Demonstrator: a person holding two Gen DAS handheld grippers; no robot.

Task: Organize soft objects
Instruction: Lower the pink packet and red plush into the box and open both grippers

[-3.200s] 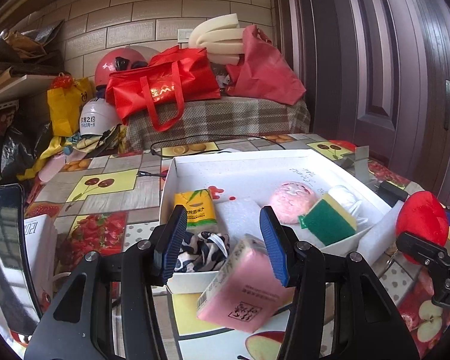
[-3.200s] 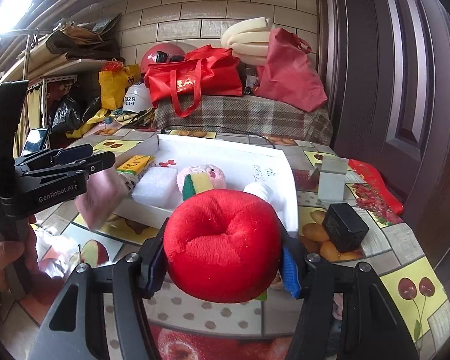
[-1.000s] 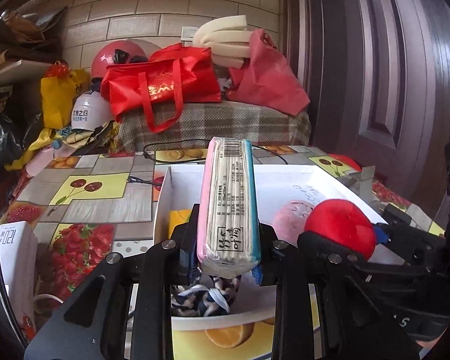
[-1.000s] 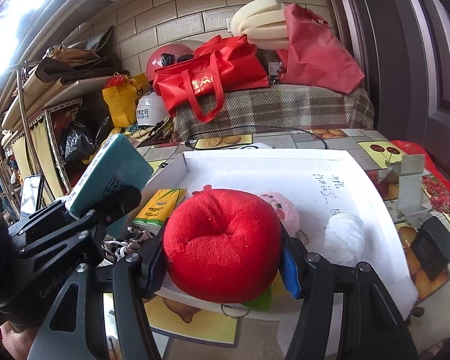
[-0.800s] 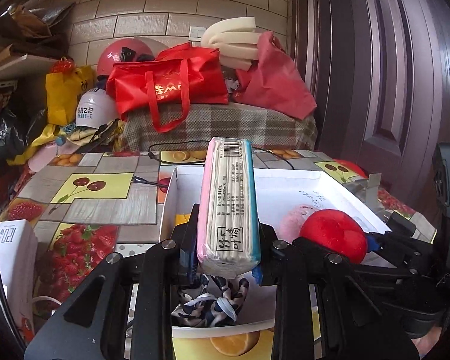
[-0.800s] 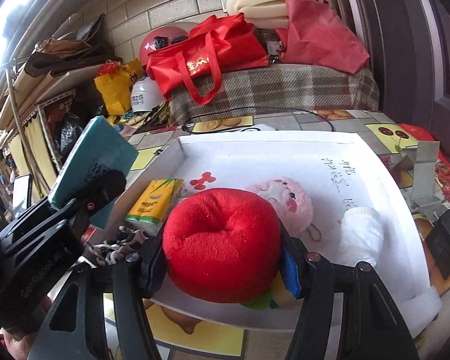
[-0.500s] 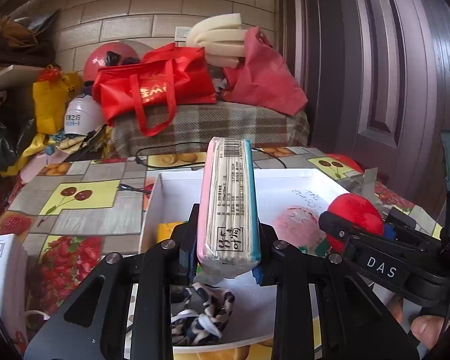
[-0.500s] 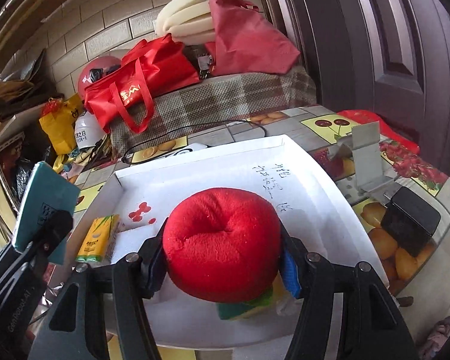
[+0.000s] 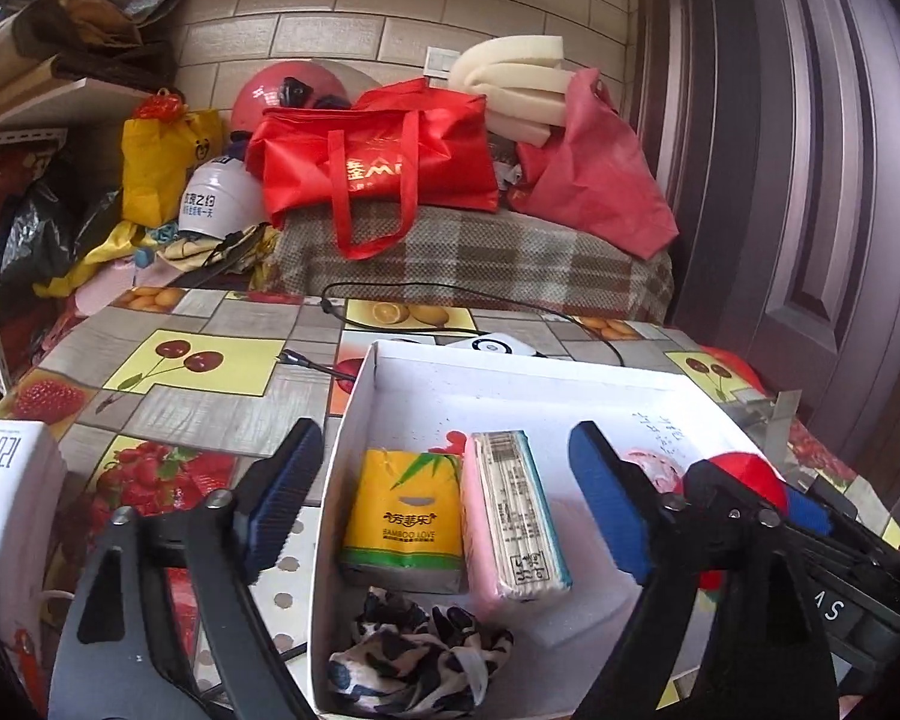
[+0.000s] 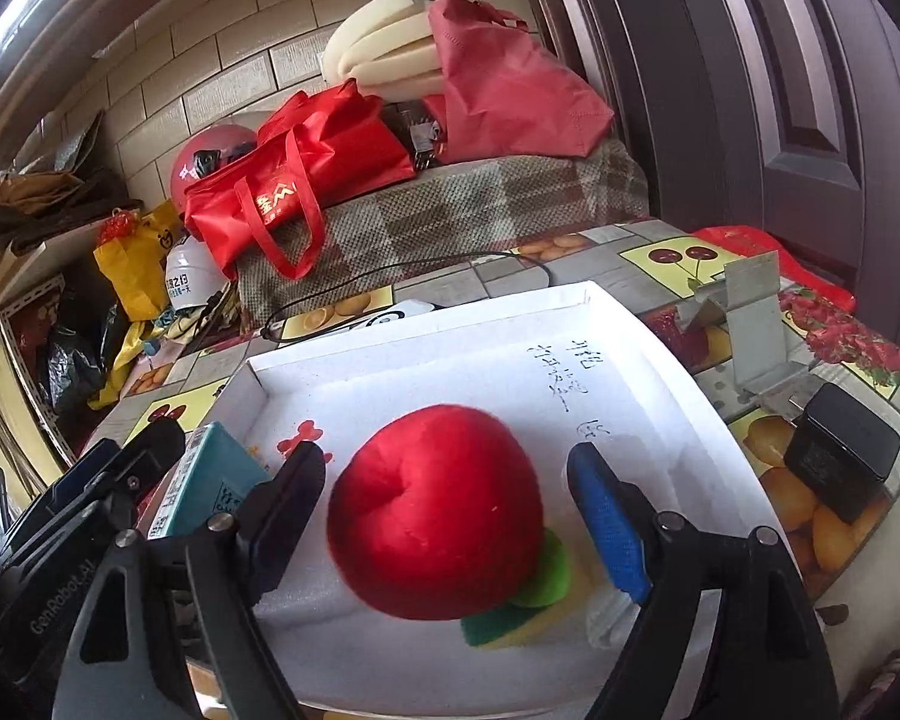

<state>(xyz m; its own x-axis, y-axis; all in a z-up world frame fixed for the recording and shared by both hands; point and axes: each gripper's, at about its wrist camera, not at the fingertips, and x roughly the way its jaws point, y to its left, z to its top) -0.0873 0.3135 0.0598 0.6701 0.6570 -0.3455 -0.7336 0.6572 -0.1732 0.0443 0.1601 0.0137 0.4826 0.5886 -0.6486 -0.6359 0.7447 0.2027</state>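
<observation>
Red plush apple [image 10: 435,510], round and velvety, sits on a green-and-yellow sponge [image 10: 525,603] in the white box [image 10: 450,330]; it may roll off that springy perch. Right tongs [image 10: 450,519] gape around it, untouching. Left tongs [image 9: 450,501] gape above the slick pink tissue pack [image 9: 513,519] lying in the box.

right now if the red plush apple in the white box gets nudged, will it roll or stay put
The red plush apple looks round and soft, so it would probably wobble or roll a little rather than slide. It seems to rest partly on a green-and-yellow sponge, so it may tip off.
</observation>
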